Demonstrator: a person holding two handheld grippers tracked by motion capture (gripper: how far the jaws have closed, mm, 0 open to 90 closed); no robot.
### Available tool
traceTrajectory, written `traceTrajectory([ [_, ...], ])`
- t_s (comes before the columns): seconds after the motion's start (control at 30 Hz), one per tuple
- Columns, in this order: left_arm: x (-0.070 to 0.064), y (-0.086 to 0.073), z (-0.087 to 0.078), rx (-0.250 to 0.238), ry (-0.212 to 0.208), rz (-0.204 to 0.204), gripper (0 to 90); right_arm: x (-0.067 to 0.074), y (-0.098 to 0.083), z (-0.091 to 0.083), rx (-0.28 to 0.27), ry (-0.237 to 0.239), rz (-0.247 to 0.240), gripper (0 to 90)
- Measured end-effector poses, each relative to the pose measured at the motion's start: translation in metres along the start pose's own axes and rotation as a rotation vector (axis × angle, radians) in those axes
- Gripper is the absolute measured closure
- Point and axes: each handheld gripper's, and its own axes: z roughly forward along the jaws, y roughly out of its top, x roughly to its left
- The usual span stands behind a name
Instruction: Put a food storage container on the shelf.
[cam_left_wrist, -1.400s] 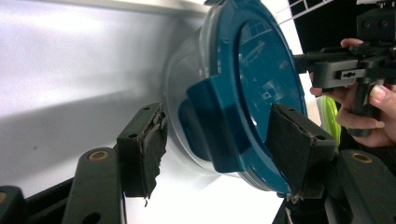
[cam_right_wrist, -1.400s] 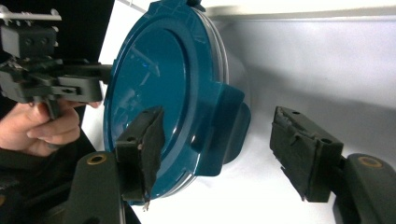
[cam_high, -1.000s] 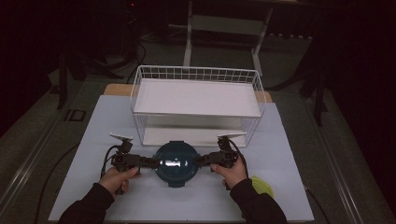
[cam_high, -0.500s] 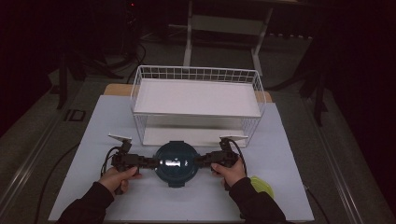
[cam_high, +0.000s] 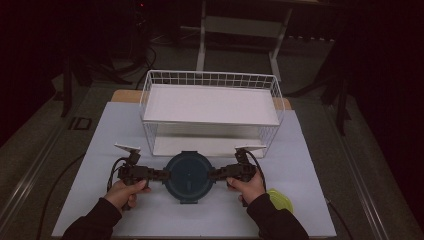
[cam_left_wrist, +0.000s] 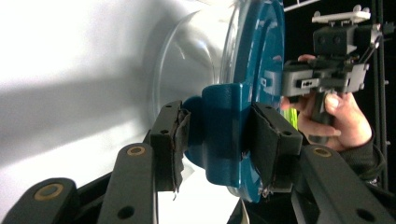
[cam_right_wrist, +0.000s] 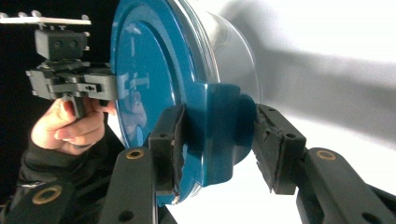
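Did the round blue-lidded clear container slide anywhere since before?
No. The round blue-lidded clear container sits in the same spot in front of the white wire rack, on the table.

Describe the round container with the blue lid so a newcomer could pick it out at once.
Start at the white wire rack on the white table. Directly in front sits the container, between the left tool and right tool. Its round dark-blue lid with side clips sets it apart.

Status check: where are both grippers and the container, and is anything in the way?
Left gripper and right gripper: jaws just closing on opposite lid clasps. Container on the table, before the wire rack. Nothing between them.
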Motion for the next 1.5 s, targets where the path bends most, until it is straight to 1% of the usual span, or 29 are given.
traceTrajectory([
  [0.07,-0.001,-0.001,-0.001,-0.005,-0.004,0.002,56.4,0.001,0.0,-0.001,0.0,-0.001,-0.001,54.8],
  [0.1,-0.002,-0.001,-0.002,-0.006,-0.005,0.004,56.5,0.003,-0.001,-0.002,-0.007,0.005,-0.011,54.8],
  [0.13,-0.004,-0.001,-0.003,-0.004,-0.004,0.014,56.6,0.004,-0.001,-0.003,-0.005,0.008,-0.021,54.8],
  [0.17,-0.007,-0.001,-0.005,-0.003,-0.004,0.015,56.6,0.006,-0.001,-0.004,-0.005,0.007,-0.02,54.7],
  [0.2,-0.007,-0.001,-0.005,-0.003,-0.004,0.015,56.6,0.006,-0.001,-0.004,-0.005,0.007,-0.02,54.7],
  [0.23,-0.009,-0.002,-0.006,0.0,-0.009,0.022,56.6,0.007,-0.001,-0.005,-0.005,0.006,-0.029,54.7],
  [0.27,-0.014,-0.003,-0.007,-0.003,-0.011,0.03,56.9,0.01,-0.001,-0.008,-0.018,0.006,-0.045,54.7],
  [0.3,-0.016,-0.003,-0.008,-0.005,-0.015,0.029,56.9,0.011,-0.001,-0.01,-0.022,0.005,-0.052,54.7],
  [0.33,-0.016,-0.003,-0.008,-0.005,-0.015,0.029,56.9,0.011,-0.001,-0.01,-0.022,0.005,-0.052,54.7],
  [0.37,-0.018,-0.003,-0.009,-0.006,-0.016,0.032,57.0,0.015,-0.001,-0.013,-0.026,0.007,-0.058,54.7],
  [0.4,-0.02,-0.003,-0.01,-0.007,-0.018,0.042,57.0,0.015,-0.001,-0.013,-0.026,0.007,-0.058,54.7],
  [0.43,-0.023,-0.003,-0.012,-0.012,-0.024,0.04,57.0,0.017,-0.001,-0.015,-0.031,0.007,-0.062,54.7],
  [0.53,-0.028,-0.003,-0.014,-0.018,-0.028,0.05,57.3,0.022,-0.001,-0.02,-0.039,0.01,-0.077,54.7],
  [0.63,-0.037,-0.003,-0.017,-0.032,-0.031,0.057,57.4,0.027,-0.001,-0.025,-0.049,0.013,-0.089,54.7],
  [0.77,-0.05,0.0,-0.021,-0.043,-0.042,0.082,57.4,0.037,0.0,-0.036,-0.067,0.015,-0.107,54.7],
  [0.93,-0.066,0.003,-0.025,-0.057,-0.057,0.107,57.6,0.05,0.001,-0.052,-0.092,0.017,-0.132,54.8],
  [0.97,-0.069,0.005,-0.026,-0.06,-0.063,0.114,57.6,0.052,0.002,-0.054,-0.095,0.015,-0.136,54.8],
  [1.17,-0.086,0.012,-0.03,-0.071,-0.069,0.133,57.8,0.063,0.006,-0.069,-0.122,0.019,-0.157,54.9],
  [1.3,-0.101,0.02,-0.034,-0.084,-0.069,0.165,57.7,0.072,0.011,-0.08,-0.146,0.023,-0.169,54.9],
  [1.37,-0.108,0.025,-0.036,-0.087,-0.075,0.179,57.8,0.077,0.014,-0.087,-0.16,0.021,-0.191,54.9],
  [1.47,-0.12,0.034,-0.037,-0.088,-0.078,0.2,57.8,0.084,0.018,-0.097,-0.183,0.023,-0.2,54.9],
  [1.5,-0.125,0.037,-0.037,-0.09,-0.078,0.205,57.8,0.087,0.02,-0.101,-0.189,0.02,-0.21,54.9],
])
